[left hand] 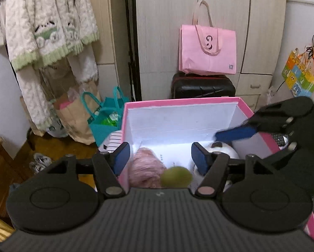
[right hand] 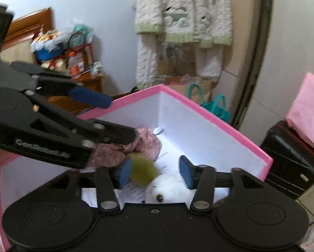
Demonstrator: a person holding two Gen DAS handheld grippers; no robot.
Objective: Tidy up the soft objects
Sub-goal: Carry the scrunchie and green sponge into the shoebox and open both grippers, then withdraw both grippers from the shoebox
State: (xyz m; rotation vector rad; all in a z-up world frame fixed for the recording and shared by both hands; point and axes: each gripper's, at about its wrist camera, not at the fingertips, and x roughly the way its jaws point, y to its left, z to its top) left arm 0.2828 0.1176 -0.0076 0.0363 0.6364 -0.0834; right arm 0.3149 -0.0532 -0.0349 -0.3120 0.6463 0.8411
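Note:
A pink box (left hand: 178,101) with a white inside stands open below both grippers. In it lie a pink fluffy thing (left hand: 146,168), a blurred green ball (left hand: 176,177) and a white plush toy (left hand: 222,150). My left gripper (left hand: 160,157) is open over the box, and its blue pads touch nothing. The right gripper's finger (left hand: 234,133) reaches in from the right. In the right wrist view my right gripper (right hand: 155,173) is open above the white plush (right hand: 167,189). There the green ball (right hand: 143,171) sits by its left pad, unpressed. The left gripper (right hand: 121,119) hangs over the pink fluffy thing (right hand: 145,142).
Behind the box, a pink tote bag (left hand: 207,50) sits on a black suitcase (left hand: 203,88) against a wardrobe. A teal bag (left hand: 106,115) and a paper bag (left hand: 77,117) stand to the left under hanging fleece clothes (left hand: 49,31). A cluttered wooden bedside stand (right hand: 83,79) is further left.

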